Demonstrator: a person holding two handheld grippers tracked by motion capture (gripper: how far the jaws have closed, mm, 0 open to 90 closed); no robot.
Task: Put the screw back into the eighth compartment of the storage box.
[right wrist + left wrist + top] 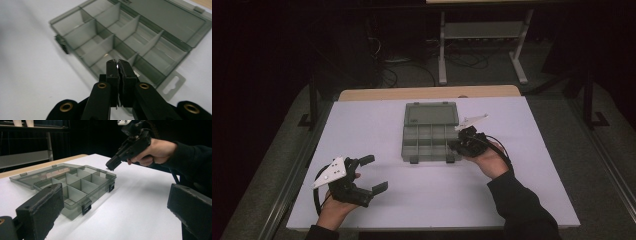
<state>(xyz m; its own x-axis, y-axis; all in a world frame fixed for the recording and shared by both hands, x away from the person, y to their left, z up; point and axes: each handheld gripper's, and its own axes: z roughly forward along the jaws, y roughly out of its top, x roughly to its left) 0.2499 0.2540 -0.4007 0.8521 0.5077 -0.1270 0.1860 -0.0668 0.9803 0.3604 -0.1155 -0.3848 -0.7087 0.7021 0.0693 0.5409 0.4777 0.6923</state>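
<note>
1 box (430,131), mid-table, smoky clear plastic, lid flat open, 2 black latches | 2 grippers: left (373,173) jaws wide, empty; right (458,145) pinched closed at box's right edge, possibly on something tiny

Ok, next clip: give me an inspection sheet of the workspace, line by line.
Surface: white table top, wooden strip along the far edge.
Job's things: grey compartment box, lid laid open and flat, compartments look empty.
Clutter: nothing seen.
Grippers: left hand-held gripper jaws wide apart, holding nothing; right hand-held gripper jaws shut over the box's near right corner, something tiny may sit between the tips.
Cables: one trails from each gripper; more on the floor behind.
Surroundings: dark room, metal-legged bench beyond.
</note>
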